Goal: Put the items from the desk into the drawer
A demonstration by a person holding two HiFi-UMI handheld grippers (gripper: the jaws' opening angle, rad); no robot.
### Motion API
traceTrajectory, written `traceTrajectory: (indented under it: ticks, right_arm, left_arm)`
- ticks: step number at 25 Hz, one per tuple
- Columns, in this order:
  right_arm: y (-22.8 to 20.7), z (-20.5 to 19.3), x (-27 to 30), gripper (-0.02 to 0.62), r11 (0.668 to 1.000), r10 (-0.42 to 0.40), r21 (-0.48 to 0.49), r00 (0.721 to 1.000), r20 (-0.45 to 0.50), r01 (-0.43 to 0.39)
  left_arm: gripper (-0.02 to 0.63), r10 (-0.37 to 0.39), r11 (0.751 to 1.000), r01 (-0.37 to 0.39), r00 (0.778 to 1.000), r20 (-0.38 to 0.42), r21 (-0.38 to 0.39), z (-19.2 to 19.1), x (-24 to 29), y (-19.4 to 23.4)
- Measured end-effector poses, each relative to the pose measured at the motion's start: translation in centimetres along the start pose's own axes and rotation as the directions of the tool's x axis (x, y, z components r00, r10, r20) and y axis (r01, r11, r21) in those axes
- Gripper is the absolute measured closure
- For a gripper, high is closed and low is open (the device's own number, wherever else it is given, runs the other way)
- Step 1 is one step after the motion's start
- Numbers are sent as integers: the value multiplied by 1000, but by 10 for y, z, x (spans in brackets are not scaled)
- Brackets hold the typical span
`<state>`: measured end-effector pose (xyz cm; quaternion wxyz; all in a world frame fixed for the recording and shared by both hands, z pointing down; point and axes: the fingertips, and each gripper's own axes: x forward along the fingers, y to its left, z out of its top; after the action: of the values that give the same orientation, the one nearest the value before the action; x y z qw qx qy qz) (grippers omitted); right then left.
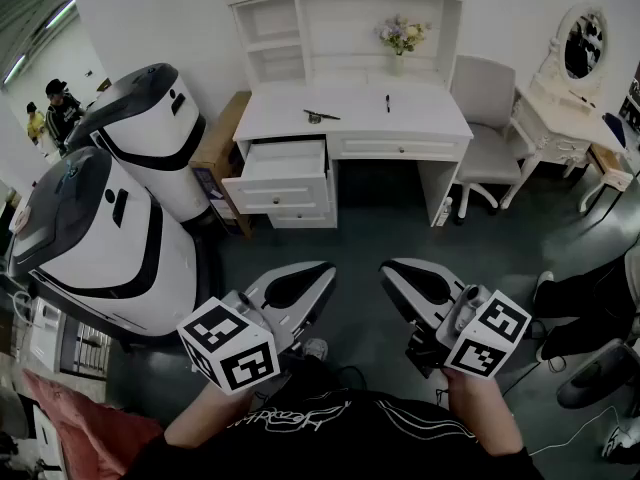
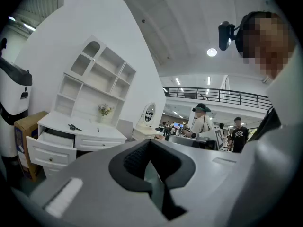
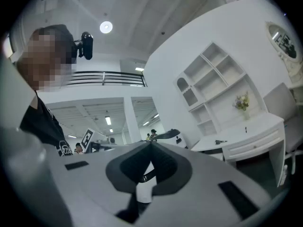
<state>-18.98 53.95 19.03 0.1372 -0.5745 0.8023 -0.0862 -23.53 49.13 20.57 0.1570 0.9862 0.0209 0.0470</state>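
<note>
The left tongs (image 2: 150, 141) are closed, the two tips meeting with nothing between them. The right tongs (image 3: 151, 144) are closed the same way and hold nothing. Both are held low, side by side, in front of the person and well apart from the white surface (image 1: 430, 120). Toward the surface's left end lies a dark slim tool (image 1: 321, 116), and a pen (image 1: 388, 103) lies near its middle. A vase of flowers (image 1: 401, 38) stands at the back edge. Under the left end, the top drawer (image 1: 284, 160) is pulled out. A grey chair (image 1: 486, 128) stands beside the right end.
</note>
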Motion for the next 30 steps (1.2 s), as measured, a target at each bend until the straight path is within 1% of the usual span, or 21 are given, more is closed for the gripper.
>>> traceTrajectory:
  ticks: [5, 8, 11, 14, 18, 21, 25, 28, 30]
  right_arm:
    - [-4, 2, -6, 586, 1000, -7, -2, 1000, -6, 7]
    - [-7, -2, -3, 586, 1000, -5, -8, 1000, -25, 5]
    - [-10, -5, 1, 586, 1000, -7, -4, 999, -36, 7]
    - [-16, -6, 9, 586, 1000, 12, 10, 999, -44, -11]
    - [-30, -14, 27, 586, 1000, 10, -26, 996, -93, -12]
    - [-51, -15, 41, 586, 1000, 6, -24, 995, -100, -8]
    - [-92, -13, 66, 586, 1000, -6, -6, 995, -100, 6]
    - [-132, -9, 88, 586, 999, -21, 30, 995, -102, 24]
    - [-163, -8, 106, 586, 998, -37, 51, 993, -108, 43]
  left_arm:
    - [597, 3, 1000, -3, 1000, -2, -10, -1, 5, -3]
    - [597, 12, 1000, -12, 1000, -1, -10, -1, 6, 1]
    - [597, 20, 1000, -20, 1000, 1, -23, -2, 7, 9]
    - [597, 19, 999, -19, 1000, 9, -33, -2, 11, 20]
    - [597, 8, 1000, -8, 1000, 11, -27, -2, 19, 40]
    - [597, 14, 999, -13, 1000, 18, -36, 1, 31, 60]
    - [597, 9, 999, -8, 1000, 11, -38, 8, 54, 96]
    - [597, 3, 999, -3, 1000, -3, -52, 15, 79, 134]
    - [597, 9, 997, -11, 1000, -19, -76, 22, 98, 165]
